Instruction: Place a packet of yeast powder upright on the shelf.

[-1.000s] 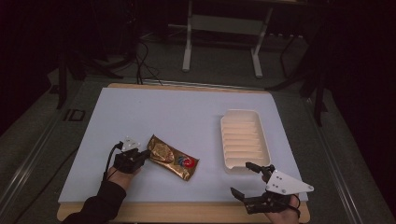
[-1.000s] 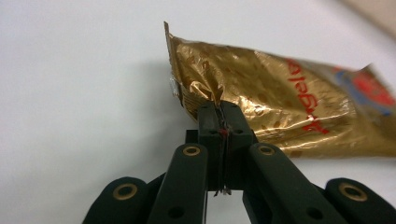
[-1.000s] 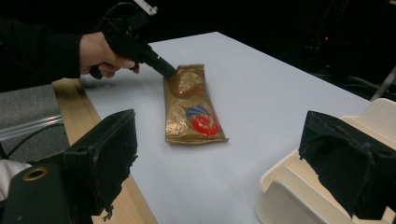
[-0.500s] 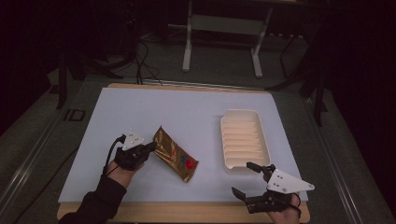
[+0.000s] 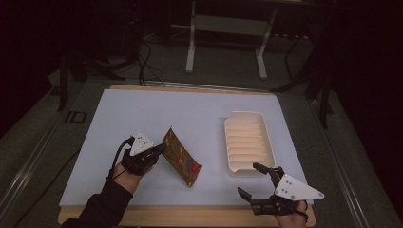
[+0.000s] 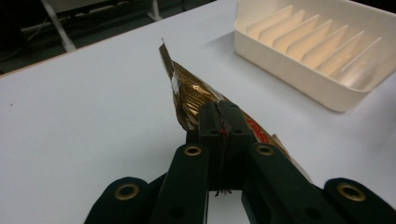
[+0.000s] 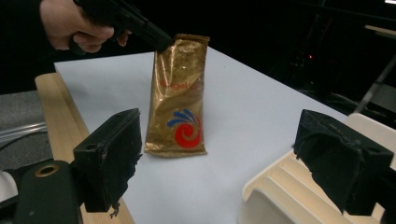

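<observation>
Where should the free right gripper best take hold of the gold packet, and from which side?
Probably the bottom sealed edge of the gold packet, coming in from the tray side. The left gripper pinches the top corner, so the packet hangs tilted with its lower end on the table. The right gripper is open nearby.

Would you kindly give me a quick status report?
Left hand-held gripper shut on gold packet, one end lifted. Right hand-held gripper open. Tray unobstructed.

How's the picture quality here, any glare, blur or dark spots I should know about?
High view: the white table is evenly lit, the surroundings nearly black. Left gripper view: glare on the gold packet, and the ridged white tray looks soft. Right gripper view: the near jaws are blurred, the packet sharp, the background dark.
</observation>
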Motion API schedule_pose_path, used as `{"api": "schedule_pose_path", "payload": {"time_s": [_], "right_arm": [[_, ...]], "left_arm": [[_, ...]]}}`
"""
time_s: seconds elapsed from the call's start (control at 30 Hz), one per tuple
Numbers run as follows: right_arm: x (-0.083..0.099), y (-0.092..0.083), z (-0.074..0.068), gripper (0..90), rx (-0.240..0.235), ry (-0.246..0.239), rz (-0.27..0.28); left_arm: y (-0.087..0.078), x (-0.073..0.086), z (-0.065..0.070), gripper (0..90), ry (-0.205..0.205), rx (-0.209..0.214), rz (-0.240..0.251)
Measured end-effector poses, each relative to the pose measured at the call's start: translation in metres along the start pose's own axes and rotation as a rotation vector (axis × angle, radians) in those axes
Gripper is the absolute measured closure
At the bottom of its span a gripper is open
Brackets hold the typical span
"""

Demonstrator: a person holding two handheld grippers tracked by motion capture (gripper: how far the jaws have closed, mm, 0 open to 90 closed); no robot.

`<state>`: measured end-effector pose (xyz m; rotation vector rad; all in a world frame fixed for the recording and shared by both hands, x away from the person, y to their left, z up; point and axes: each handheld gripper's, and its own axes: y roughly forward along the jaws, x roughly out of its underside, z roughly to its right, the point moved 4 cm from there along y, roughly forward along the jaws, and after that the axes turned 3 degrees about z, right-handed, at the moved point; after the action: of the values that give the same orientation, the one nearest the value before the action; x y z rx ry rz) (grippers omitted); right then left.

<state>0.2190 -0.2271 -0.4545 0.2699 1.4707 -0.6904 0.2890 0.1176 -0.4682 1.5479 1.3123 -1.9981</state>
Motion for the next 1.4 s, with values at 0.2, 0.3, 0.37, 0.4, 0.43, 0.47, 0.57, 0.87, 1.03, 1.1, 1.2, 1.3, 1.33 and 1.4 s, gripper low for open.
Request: {"api": "schedule_pose_path", "payload": {"time_s": [0.2, 0.3, 0.37, 0.4, 0.43, 0.47, 0.57, 0.87, 1.03, 1.1, 1.2, 1.3, 1.33, 1.4], "right_arm": [[0.0, 0.0, 0.004, 14.5, 0.0, 0.02, -0.02], [0.0, 0.0, 0.005, 14.0, 0.026, 0.013, -0.047], [-0.001, -0.002, 0.006, 14.0, 0.046, 0.002, -0.042], [-0.002, -0.002, 0.007, 13.9, 0.056, -0.006, -0.04], [-0.003, -0.003, 0.007, 13.9, 0.065, -0.011, -0.042], [-0.004, -0.004, 0.007, 13.9, 0.071, -0.015, -0.044], [-0.006, -0.004, 0.006, 16.2, 0.059, -0.014, -0.047], [-0.01, 0.001, 0.001, 19.3, -0.034, 0.056, -0.054], [-0.013, 0.003, 0.005, 15.2, -0.032, 0.082, -0.072], [-0.016, 0.002, 0.007, 14.1, -0.022, 0.094, -0.064], [-0.024, -0.001, 0.011, 13.1, -0.012, 0.096, -0.037], [-0.034, -0.002, 0.013, 13.0, -0.006, 0.061, -0.021], [-0.037, -0.002, 0.014, 13.0, -0.023, 0.073, -0.017], [-0.04, -0.001, 0.014, 13.2, -0.033, 0.084, -0.009]], "left_arm": [[-0.001, -0.01, 0.008, 89.8, 0.006, 0.03, 0.026], [-0.001, -0.015, 0.011, 89.9, 0.01, 0.058, 0.04], [-0.002, -0.019, 0.014, 89.8, 0.024, 0.082, 0.049], [-0.002, -0.02, 0.015, 89.8, 0.032, 0.095, 0.05], [-0.002, -0.022, 0.017, 89.8, 0.044, 0.103, 0.05], [-0.003, -0.023, 0.018, 89.8, 0.053, 0.103, 0.055], [-0.004, -0.029, 0.024, 89.8, 0.092, 0.111, 0.061], [-0.013, -0.046, 0.039, 89.9, 0.242, 0.196, 0.078], [-0.022, -0.055, 0.04, 89.9, 0.294, 0.223, 0.128], [-0.027, -0.059, 0.04, 89.9, 0.335, 0.246, 0.166], [-0.034, -0.064, 0.042, 89.8, 0.39, 0.284, 0.233], [-0.037, -0.068, 0.045, 89.8, 0.409, 0.32, 0.267], [-0.038, -0.068, 0.046, 89.8, 0.41, 0.347, 0.275], [-0.039, -0.07, 0.048, 89.8, 0.414, 0.379, 0.296]]}}
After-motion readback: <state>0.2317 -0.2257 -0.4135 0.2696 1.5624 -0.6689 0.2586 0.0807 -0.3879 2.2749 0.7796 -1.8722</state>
